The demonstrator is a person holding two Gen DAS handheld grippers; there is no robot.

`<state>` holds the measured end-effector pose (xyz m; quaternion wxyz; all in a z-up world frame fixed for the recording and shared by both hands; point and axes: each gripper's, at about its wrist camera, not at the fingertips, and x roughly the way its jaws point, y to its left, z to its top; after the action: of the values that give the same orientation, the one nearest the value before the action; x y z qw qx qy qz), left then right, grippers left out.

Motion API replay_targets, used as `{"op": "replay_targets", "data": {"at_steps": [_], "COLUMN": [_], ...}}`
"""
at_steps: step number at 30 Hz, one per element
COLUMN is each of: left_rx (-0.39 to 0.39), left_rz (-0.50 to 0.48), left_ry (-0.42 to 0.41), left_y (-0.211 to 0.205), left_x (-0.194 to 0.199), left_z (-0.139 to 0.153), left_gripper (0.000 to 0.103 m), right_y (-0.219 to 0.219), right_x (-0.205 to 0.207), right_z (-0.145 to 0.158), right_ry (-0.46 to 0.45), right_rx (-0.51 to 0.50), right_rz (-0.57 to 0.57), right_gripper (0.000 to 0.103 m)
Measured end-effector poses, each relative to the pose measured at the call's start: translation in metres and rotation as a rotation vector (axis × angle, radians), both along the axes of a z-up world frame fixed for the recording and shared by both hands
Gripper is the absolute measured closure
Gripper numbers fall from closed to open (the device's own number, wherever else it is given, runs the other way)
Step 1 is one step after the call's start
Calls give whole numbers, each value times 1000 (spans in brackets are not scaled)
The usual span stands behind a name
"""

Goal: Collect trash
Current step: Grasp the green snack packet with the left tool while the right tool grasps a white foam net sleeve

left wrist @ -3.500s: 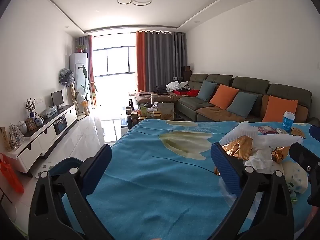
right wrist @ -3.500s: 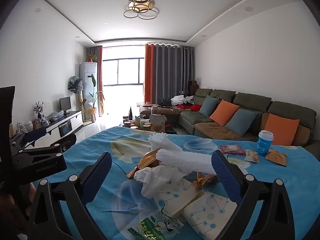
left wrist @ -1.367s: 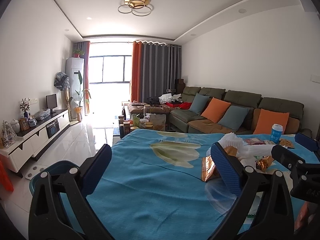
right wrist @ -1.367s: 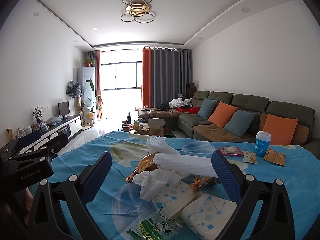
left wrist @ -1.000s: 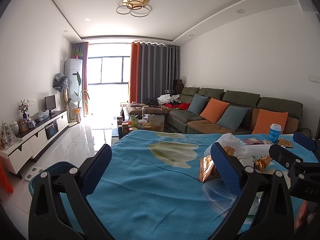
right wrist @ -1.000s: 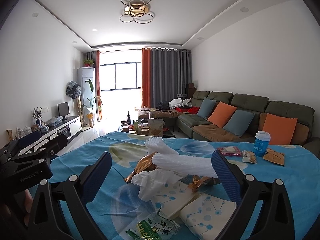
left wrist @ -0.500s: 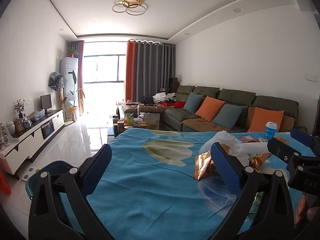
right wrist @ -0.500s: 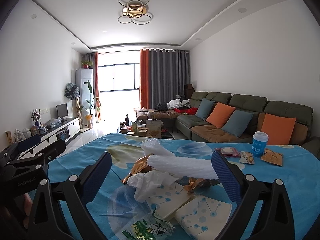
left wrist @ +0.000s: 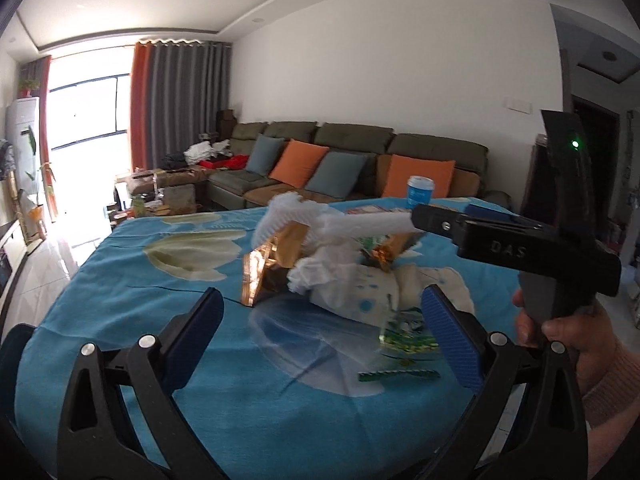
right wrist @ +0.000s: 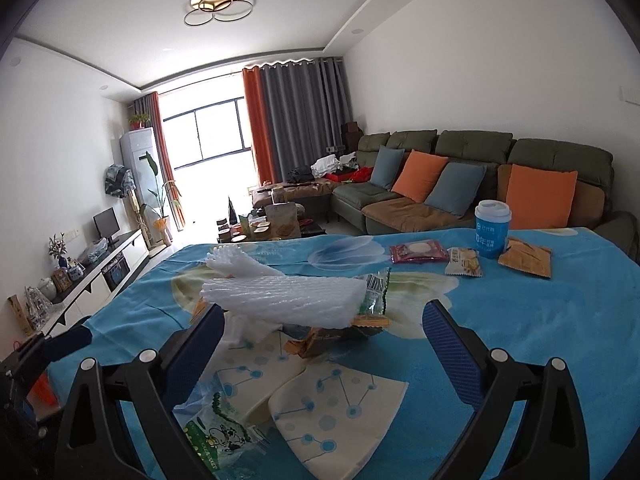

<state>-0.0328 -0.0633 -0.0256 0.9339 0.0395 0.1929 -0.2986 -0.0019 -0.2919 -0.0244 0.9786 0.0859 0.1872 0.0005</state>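
A heap of trash lies on the blue tablecloth [left wrist: 168, 280]: white foam netting [right wrist: 288, 300] on top, a gold foil bag [left wrist: 268, 268], crumpled white tissue [left wrist: 320, 272], dotted napkins [right wrist: 340, 404] and a green snack wrapper [right wrist: 216, 440]. My left gripper [left wrist: 324, 340] is open and empty, just short of the heap. My right gripper [right wrist: 320, 352] is open and empty, low over the napkins with the foam netting between its fingers' line. The right gripper's body also shows in the left wrist view [left wrist: 532, 248].
A blue paper cup [right wrist: 492, 228] and several snack packets [right wrist: 420, 252] sit at the table's far right. A blue bin [left wrist: 10, 348] stands by the table's left edge. A sofa [right wrist: 480, 184] with cushions lines the far wall.
The left gripper has swung right toward the trash heap, now centred in its view. The right gripper has moved closer and lower over the heap. Both stay open.
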Motion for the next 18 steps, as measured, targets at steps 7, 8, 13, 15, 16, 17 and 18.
{"op": "replay_targets", "data": {"at_steps": [7,8,13,15,16,17,18], "left_rx": [53,55,24,12,9,8,7], "left_rz": [-136,-144,-199,-217,-222,-226,-231], "left_ry": [119,135,249,282,291,296,300], "left_y": [-28,-32,-36,-35,-34,-33,-32], "left_x": [5,4,17,21,22,22,22], "left_z": [-20,-22,-34,-37,-39,-40,-41], "left_gripper": [18,24,50,66,69,75,81], "right_y": [-6,-8,-20,-26,-28,-29,-30], "right_x": [10,13,32,38,39,40,40], "right_z": [-8,-8,-15,-15,-15,-14,-14], "right_ry": [51,58,104,112,111,109,107], "right_rx": [36,43,131,173,187,198,203], "right_rz": [47,52,82,96,101,105,110], "right_gripper": [13,13,19,27,32,34,37]}}
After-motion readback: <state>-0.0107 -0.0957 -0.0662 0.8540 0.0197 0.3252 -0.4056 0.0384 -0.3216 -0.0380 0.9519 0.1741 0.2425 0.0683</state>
